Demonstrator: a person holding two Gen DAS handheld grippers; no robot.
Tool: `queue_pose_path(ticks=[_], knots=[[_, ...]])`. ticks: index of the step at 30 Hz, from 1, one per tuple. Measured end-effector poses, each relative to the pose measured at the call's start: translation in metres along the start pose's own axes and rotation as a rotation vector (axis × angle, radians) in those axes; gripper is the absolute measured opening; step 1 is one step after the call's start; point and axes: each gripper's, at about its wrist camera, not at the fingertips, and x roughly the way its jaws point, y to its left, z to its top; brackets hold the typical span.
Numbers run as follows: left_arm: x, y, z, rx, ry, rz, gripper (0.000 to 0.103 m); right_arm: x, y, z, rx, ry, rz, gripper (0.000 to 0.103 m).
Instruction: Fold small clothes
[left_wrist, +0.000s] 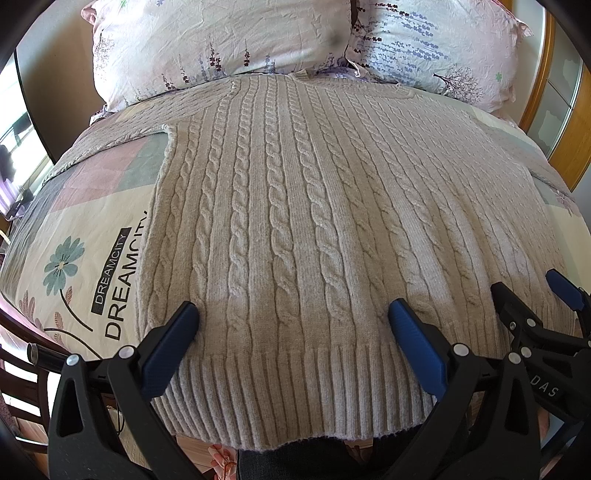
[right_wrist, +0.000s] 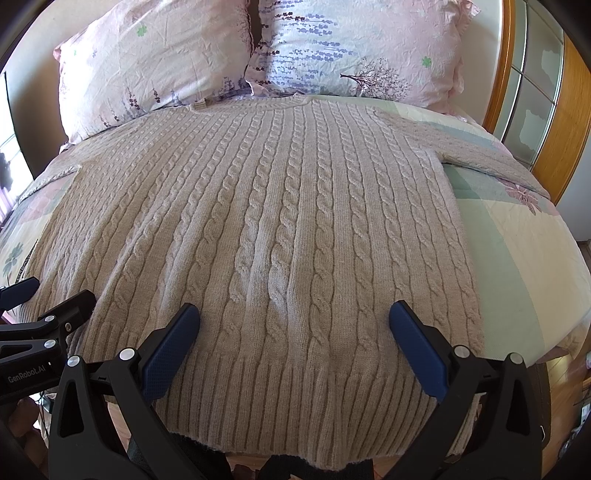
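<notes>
On the bed: one beige cable-knit sweater (left_wrist: 295, 221) lies flat, hem overhanging the near edge.
Left gripper (left_wrist: 293, 314): jaws wide, empty.
Right gripper (right_wrist: 293, 314): likewise — above the hem.
Risk: thick knit may slip a shallow pinch.
Count: two floral pillows (right_wrist: 155, 62) — one quilt (left_wrist: 92, 240).

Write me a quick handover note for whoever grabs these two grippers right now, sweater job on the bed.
Left gripper: open, holding nothing, over the sweater's ribbed hem, left half.
Right gripper: open, holding nothing, over the hem's right half.
Sweater: spread flat on the bedspread, neckline toward the two pillows, both sleeves out to the sides, hem hanging slightly past the bed's near edge.
Done: laid out flat.
Left: every fold; probably sleeves in first, then hem up.
</notes>
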Motion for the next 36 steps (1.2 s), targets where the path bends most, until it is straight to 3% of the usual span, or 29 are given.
queue_pose_path(ticks=[5,7,8,10,12,13,15,17,18,20,22,25,28,31,33,35,36], knots=[[0.000,0.000,0.000,0.004,-0.001,0.001,0.101,0.001,0.003,0.000,-0.006,-0.018,0.003,0.102],[0.000,0.000,0.001,0.015,-0.014,-0.005,0.101,-0.003,-0.002,-0.008,-0.040,-0.086,0.036,0.102],[-0.001,-0.002,-0.002,0.028,-0.028,-0.011,0.101,-0.006,-0.006,-0.010,-0.092,-0.123,0.092,0.102],[-0.002,0.000,0.000,0.062,-0.045,-0.021,0.101,-0.006,-0.021,0.000,-0.129,-0.035,0.142,0.102],[-0.001,0.002,0.007,0.096,-0.025,-0.049,0.101,-0.016,-0.057,0.022,-0.031,-0.065,0.181,0.102],[-0.004,0.010,0.014,0.077,-0.035,-0.097,0.101,-0.027,-0.099,0.045,0.088,-0.122,0.203,0.102],[-0.015,0.031,0.029,0.007,-0.110,-0.206,0.101,-0.038,-0.155,0.073,0.249,-0.181,0.183,0.102],[-0.026,0.058,0.048,-0.076,-0.212,-0.258,0.101,-0.038,-0.230,0.102,0.473,-0.217,0.108,0.099],[-0.029,0.071,0.057,-0.109,-0.271,-0.272,0.101,-0.033,-0.260,0.113,0.559,-0.214,0.076,0.083],[-0.030,0.093,0.070,-0.159,-0.381,-0.266,0.101,-0.008,-0.331,0.131,0.767,-0.165,0.000,0.064],[-0.026,0.107,0.081,-0.163,-0.445,-0.238,0.101,0.017,-0.378,0.137,0.934,-0.109,-0.017,0.055],[-0.004,0.128,0.109,-0.152,-0.400,-0.127,0.101,0.050,-0.424,0.135,1.095,-0.061,-0.014,0.046],[0.007,0.156,0.118,-0.206,-0.390,-0.060,0.101,0.067,-0.435,0.139,1.143,-0.092,-0.006,0.041],[0.019,0.191,0.122,-0.308,-0.372,-0.051,0.101,0.073,-0.437,0.150,1.138,-0.106,-0.045,0.034],[0.028,0.216,0.122,-0.402,-0.366,-0.057,0.101,0.074,-0.443,0.151,1.124,-0.105,-0.082,0.009],[0.033,0.241,0.121,-0.479,-0.374,-0.060,0.101,0.072,-0.442,0.157,1.091,-0.099,-0.128,0.008],[0.033,0.250,0.119,-0.488,-0.372,-0.064,0.101,0.063,-0.428,0.170,1.039,-0.143,-0.165,0.008]])
